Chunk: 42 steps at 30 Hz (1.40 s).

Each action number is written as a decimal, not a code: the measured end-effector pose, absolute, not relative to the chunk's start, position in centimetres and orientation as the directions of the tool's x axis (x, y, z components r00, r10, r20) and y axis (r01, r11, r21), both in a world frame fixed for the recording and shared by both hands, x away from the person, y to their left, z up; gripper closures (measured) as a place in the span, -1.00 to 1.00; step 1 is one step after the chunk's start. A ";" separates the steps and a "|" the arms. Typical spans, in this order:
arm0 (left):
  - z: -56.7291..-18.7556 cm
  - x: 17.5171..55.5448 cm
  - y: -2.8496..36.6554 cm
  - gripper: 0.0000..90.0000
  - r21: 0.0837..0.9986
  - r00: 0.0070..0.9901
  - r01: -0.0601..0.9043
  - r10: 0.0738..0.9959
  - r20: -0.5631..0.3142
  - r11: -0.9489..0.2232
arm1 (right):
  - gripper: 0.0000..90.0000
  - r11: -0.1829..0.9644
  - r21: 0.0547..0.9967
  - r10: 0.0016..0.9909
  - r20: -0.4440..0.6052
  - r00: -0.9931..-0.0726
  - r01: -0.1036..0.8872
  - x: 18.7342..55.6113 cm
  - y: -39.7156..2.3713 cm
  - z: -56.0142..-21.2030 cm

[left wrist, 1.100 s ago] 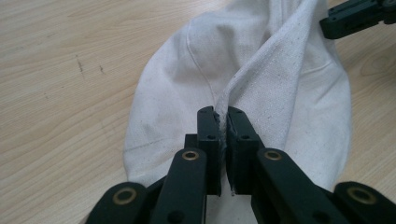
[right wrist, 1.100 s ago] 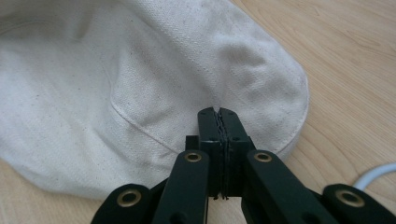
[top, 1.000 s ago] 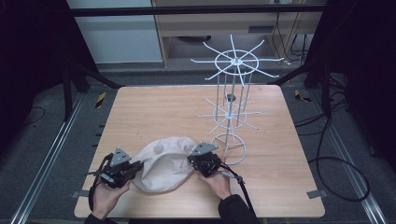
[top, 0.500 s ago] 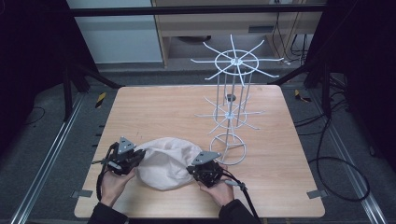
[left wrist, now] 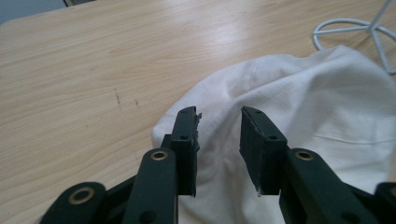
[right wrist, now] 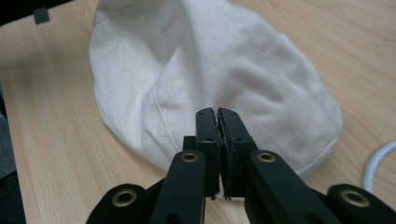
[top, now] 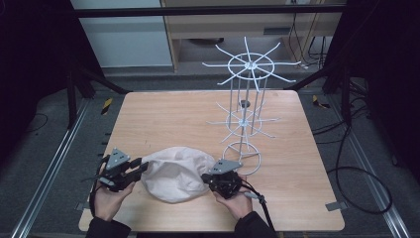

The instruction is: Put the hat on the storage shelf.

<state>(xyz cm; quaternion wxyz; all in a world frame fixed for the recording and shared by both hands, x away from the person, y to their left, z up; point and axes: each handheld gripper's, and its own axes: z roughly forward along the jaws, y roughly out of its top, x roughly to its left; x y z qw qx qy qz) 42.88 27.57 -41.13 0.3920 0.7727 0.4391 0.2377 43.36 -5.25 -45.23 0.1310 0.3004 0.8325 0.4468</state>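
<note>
One cap: a soft white cloth cap lies slumped on the table, near the front edge and just in front-left of the wire rack's ring foot.
Cap material: woven cotton-like cloth, matte and creased, with stitched seams and a rounded crown; it looks limp and will likely sag wherever it is not held.
Right gripper: at the cap's right edge, its black jaws pressed together; a pale sliver shows low between the pads, so it appears to pinch the cap's rim.
Left gripper: at the cap's left edge, jaws apart with bare space between the pads; they have just been opening, and the cloth lies below and beyond them, not clamped.
Step in hand: judged as the left side letting go while the right side keeps hold.
Next move: probably calls for lifting the cap by its held rim toward a rack arm, keeping the cloth from dragging or folding.
Rack: thin white-coated wire, a central post with two tiers of spokes fanning out, standing behind and right of the cap.
Table surface: pale wood grain, smooth, with a few small dark scuffs left of the cap.
</note>
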 end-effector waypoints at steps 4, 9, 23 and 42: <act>-40.9 41.1 27.7 0.36 0.804 0.502 0.496 0.864 0.043 -0.329 | 0.91 0.407 0.829 0.643 0.038 -0.765 0.383 43.5 -6.4 -44.6; -42.5 39.8 26.7 0.24 0.783 0.510 0.514 0.859 0.050 -0.350 | 0.79 0.415 0.817 0.693 0.002 -0.721 0.401 44.1 -7.7 -45.1; -45.4 41.3 26.3 0.65 0.730 0.471 0.597 0.882 0.016 -0.332 | 0.35 0.431 0.800 0.694 0.001 -0.720 0.417 45.8 -6.8 -47.4; -45.6 42.3 26.0 0.96 0.717 0.475 0.610 0.880 0.008 -0.336 | 0.91 0.473 0.743 0.690 0.022 -0.723 0.474 46.1 -5.9 -48.5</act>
